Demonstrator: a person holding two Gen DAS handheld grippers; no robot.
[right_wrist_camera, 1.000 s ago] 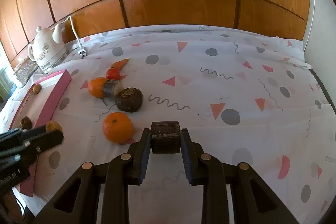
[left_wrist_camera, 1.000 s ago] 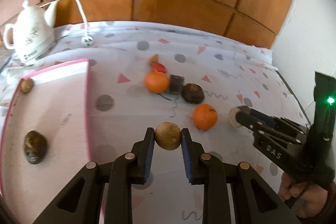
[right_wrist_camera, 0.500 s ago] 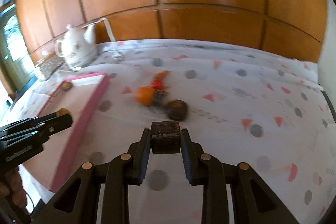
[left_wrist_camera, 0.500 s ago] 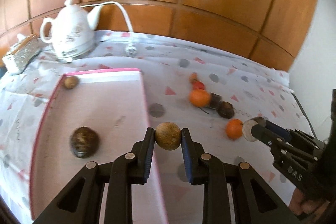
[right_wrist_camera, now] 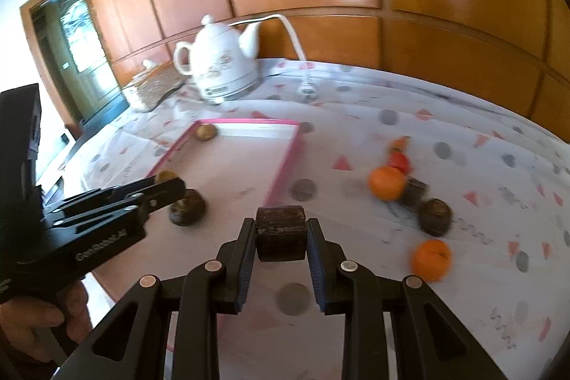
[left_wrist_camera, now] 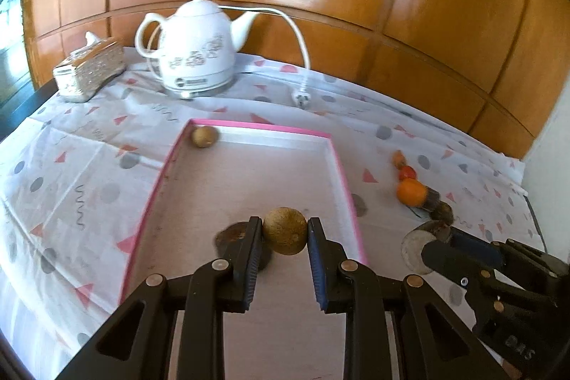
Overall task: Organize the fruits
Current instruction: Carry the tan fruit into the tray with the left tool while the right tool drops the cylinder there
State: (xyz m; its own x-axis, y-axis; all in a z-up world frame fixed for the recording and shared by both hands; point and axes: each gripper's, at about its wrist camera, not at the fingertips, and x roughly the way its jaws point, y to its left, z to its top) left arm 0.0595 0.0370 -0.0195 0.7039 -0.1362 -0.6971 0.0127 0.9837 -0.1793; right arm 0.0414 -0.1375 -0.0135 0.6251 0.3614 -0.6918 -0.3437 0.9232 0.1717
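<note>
While over the pink tray [left_wrist_camera: 347, 191], left jaws clamp tan fruit [left_wrist_camera: 285, 230], right jaws clamp dark block [right_wrist_camera: 280, 233]

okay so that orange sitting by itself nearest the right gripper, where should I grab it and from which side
Grip the lone orange across its widest middle, coming straight down from above. It is round, so any pair of opposite sides serves, and it sits apart from the dark fruit behind it with bare tablecloth around it. The right gripper is shut on a dark block, so that must be set down first.
</note>
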